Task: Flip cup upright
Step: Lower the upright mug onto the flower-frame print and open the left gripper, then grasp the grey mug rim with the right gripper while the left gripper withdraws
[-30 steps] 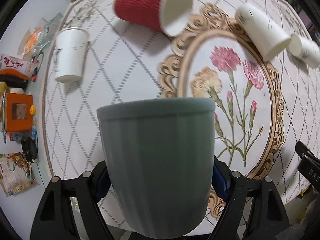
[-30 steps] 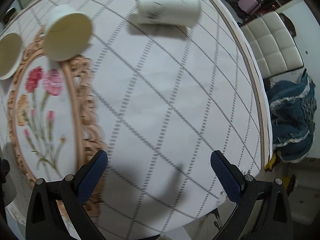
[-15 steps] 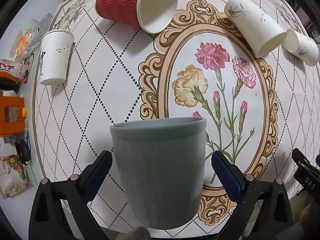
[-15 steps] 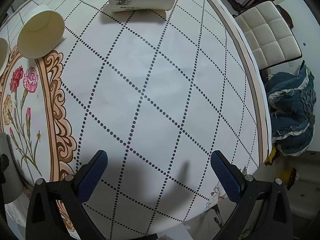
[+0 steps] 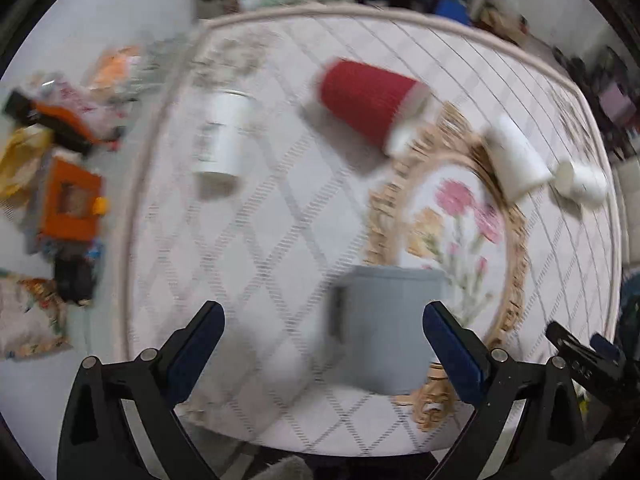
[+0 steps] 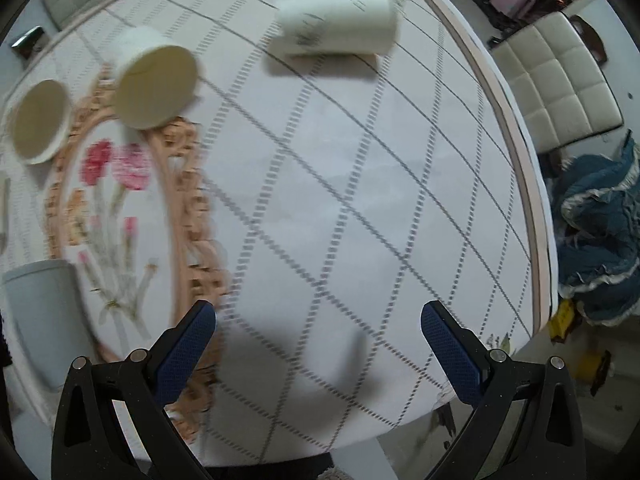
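grey cup [image 5: 386,328] upright (blurred) between wide-spread left gripper [image 5: 322,334] fingers, nearer the right one

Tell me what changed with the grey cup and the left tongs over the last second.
The left tongs let go of the grey cup: a second ago they clamped it, now they are open and drawn back to its left, and it stands upright on the table. The right tongs stayed open and empty. The red cup and the white cups still lie where they were.

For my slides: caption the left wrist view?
Open left claw beside upright grey cup; red cup lies tipped.
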A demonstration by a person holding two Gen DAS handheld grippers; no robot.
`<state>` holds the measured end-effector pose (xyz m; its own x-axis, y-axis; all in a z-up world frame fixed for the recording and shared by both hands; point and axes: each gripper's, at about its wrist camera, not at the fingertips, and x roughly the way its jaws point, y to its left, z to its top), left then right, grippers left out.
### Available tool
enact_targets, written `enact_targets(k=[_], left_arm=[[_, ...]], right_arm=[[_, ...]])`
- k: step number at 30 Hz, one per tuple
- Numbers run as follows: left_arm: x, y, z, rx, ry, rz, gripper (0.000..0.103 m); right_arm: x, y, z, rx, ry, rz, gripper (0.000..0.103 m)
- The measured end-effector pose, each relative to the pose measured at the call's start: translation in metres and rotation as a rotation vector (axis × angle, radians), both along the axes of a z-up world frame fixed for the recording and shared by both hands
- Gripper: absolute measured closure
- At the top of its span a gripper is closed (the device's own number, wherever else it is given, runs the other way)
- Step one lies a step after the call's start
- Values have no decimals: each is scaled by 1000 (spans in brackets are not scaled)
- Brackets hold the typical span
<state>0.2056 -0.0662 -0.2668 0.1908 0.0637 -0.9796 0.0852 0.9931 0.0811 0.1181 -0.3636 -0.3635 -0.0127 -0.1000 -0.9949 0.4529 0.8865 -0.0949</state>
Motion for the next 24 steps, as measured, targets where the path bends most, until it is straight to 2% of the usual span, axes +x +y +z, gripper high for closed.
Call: enact_targets(k=[2,4,8,12,17,24], left_arm=[[-2,22,5,48,-37,37,1],[-9,33,-3,87,-48,63,1],[-16,70,-27,106,-7,114,1],[-24,101,-45,135,8,125,1],[-29,124,-63,143,21,137,1],[-32,142,-76,143,49,136,1]], right_arm=[[6,13,10,30,-14,30,0],[12,31,20,67,-30,67,0],[26,74,38,112,-61,143,0],[42,123,48,124,-75,186,0],[57,168,46,129,-67,221,0],[71,194,22,167,-6,218,2]])
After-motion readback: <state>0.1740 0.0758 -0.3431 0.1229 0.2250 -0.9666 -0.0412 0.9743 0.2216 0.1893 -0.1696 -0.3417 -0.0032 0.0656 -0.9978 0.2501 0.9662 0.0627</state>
